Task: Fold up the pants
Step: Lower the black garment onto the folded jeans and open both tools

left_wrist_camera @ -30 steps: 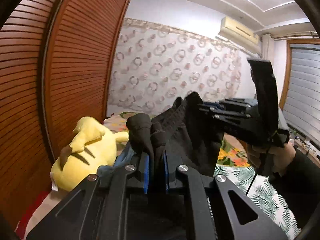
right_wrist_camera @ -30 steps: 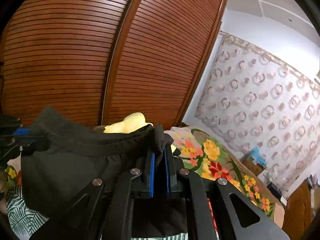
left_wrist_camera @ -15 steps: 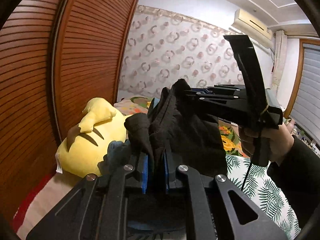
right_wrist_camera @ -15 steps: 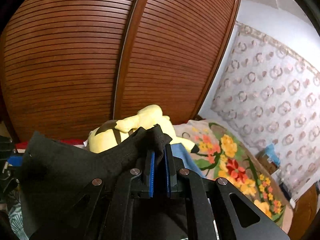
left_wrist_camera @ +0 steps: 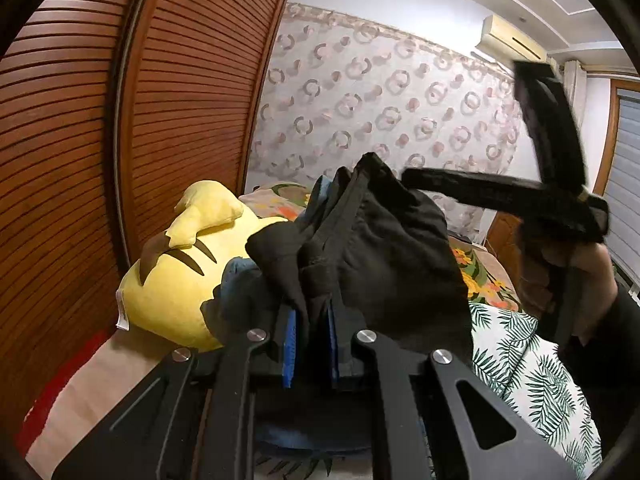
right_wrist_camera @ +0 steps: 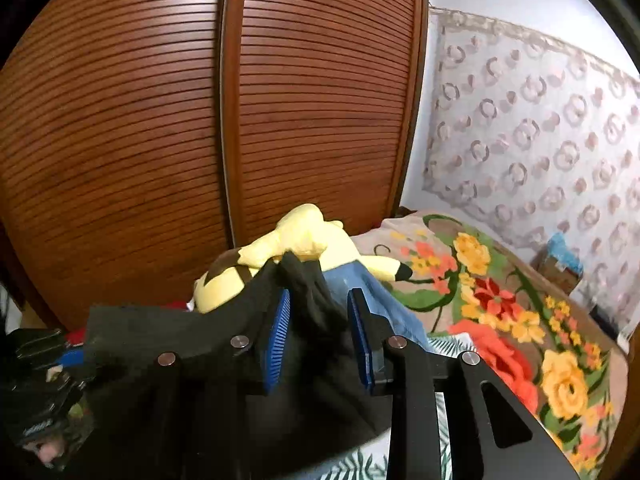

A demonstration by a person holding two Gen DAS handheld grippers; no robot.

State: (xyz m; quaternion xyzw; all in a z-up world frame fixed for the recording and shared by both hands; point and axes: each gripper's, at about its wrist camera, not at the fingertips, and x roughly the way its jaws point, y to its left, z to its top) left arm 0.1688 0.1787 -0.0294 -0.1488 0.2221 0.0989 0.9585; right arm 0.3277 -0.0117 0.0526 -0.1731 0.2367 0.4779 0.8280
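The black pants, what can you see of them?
The pants are black, soft, matte fabric, bunched and wrinkled, held up above the bed. A stitched band runs along their top edge. The left tool is shut on one bunch; the right tool is open, with cloth lying between its blue pads.

Matt black cloth pants [left_wrist_camera: 384,248]; glossy slatted wood doors [right_wrist_camera: 312,92].

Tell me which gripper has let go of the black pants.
The right gripper: its blue pads stand apart around the black pants, while the left gripper clamps them.
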